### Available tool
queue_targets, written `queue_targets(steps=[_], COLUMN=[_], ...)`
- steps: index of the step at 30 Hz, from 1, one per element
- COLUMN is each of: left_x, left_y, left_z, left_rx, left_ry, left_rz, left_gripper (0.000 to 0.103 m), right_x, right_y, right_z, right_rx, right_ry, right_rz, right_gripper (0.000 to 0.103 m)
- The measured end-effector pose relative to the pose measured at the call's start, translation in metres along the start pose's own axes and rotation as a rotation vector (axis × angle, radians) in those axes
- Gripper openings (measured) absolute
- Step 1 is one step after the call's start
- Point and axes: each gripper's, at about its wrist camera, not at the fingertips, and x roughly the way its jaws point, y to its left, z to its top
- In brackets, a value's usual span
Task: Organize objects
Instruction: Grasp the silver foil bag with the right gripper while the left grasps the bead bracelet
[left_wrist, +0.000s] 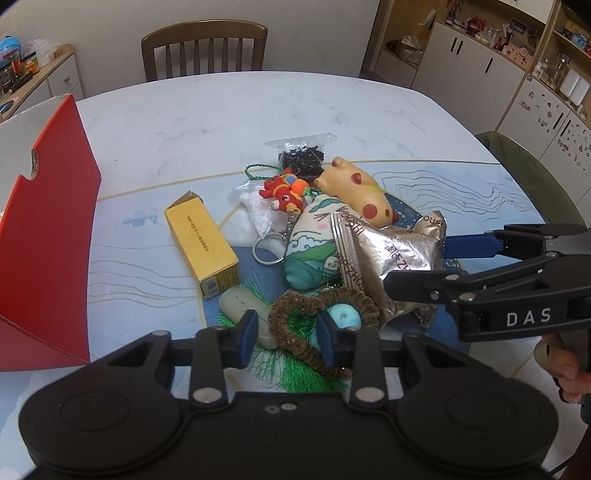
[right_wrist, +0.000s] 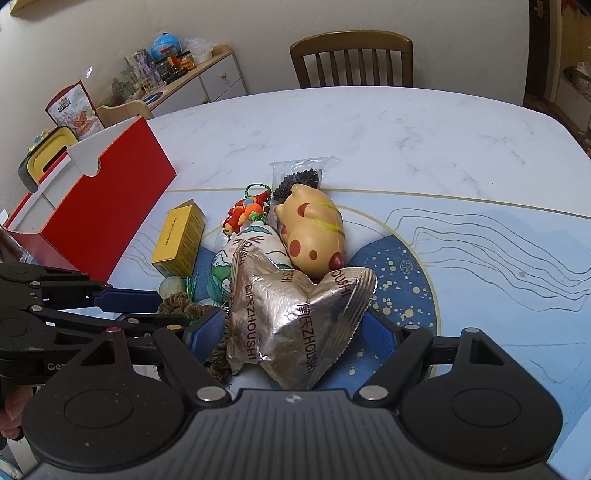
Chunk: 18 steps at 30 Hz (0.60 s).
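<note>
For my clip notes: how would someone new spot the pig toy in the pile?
Find the red box at the table's left; the pile lies right of it. At the pile's far end, beside the bag of black bits, lies the pig: the only smooth tan figure with dark red spots.

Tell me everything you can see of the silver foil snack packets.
The silver foil packets are two crinkled, puffed pouches with crimped edges and dark "ZHOUSHI" lettering, joined or overlapping in a V. They lie on the blue part of the table mat, leaning on the printed fabric pouch and touching the spotted yellow toy. The right gripper straddles them, fingers open; contact is unclear.
</note>
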Motion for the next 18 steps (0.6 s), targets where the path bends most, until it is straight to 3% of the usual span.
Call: queue_targets(steps=[8,12,18], left_x=[0.001,-0.001,-0.01], left_y=[-0.004,-0.005,-0.009], left_z=[0.001,0.001,0.001], left_rx=[0.018,0.022,0.032], left_ry=[0.004,-0.001,-0.018], left_rz=[0.002,0.004,-0.003], left_gripper=[0.01,0.007,0.006], right_x=[0.001,-0.003,-0.016], right_y=[-0.001,0.002,0.005], right_z=[0.0,-0.001,-0.004], right_rx=[0.014,0.018,0.025], right_ry=[-0.003,-0.011,-0.038], right_rz=[-0.008,0.001,-0.008], right_gripper=[0.063,0.051,0.048])
